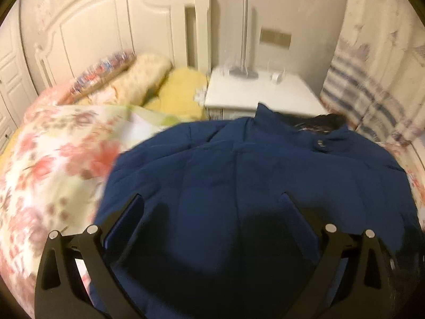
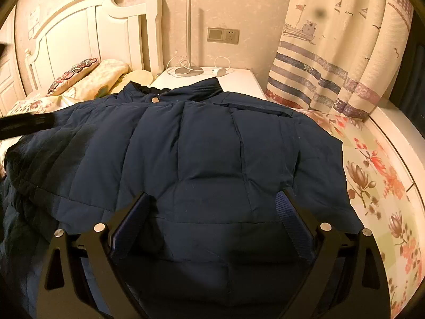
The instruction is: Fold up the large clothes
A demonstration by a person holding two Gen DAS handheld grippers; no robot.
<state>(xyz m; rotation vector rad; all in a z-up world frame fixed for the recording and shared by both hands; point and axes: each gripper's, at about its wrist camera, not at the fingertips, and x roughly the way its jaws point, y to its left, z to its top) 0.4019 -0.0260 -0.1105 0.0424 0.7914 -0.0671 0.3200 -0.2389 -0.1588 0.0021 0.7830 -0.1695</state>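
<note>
A large navy quilted jacket point(image 1: 252, 175) lies spread on the bed, collar toward the nightstand; it also fills the right wrist view point(image 2: 207, 148). My left gripper point(image 1: 212, 199) is open, fingers wide apart just above the jacket's lower part, holding nothing. My right gripper point(image 2: 213, 196) is open too, hovering over the jacket's lower body. The other gripper's dark arm point(image 2: 26, 123) shows at the left edge of the right wrist view, over the jacket's left side. The left wrist view is blurred.
Floral bedding point(image 1: 53, 164) lies left of the jacket, floral sheet point(image 2: 377, 180) right. Pillows point(image 2: 87, 77) sit by the white headboard point(image 2: 79, 34). A white nightstand point(image 1: 260, 93) with a lamp point(image 2: 188, 34) stands behind. Curtains point(image 2: 332, 53) hang at right.
</note>
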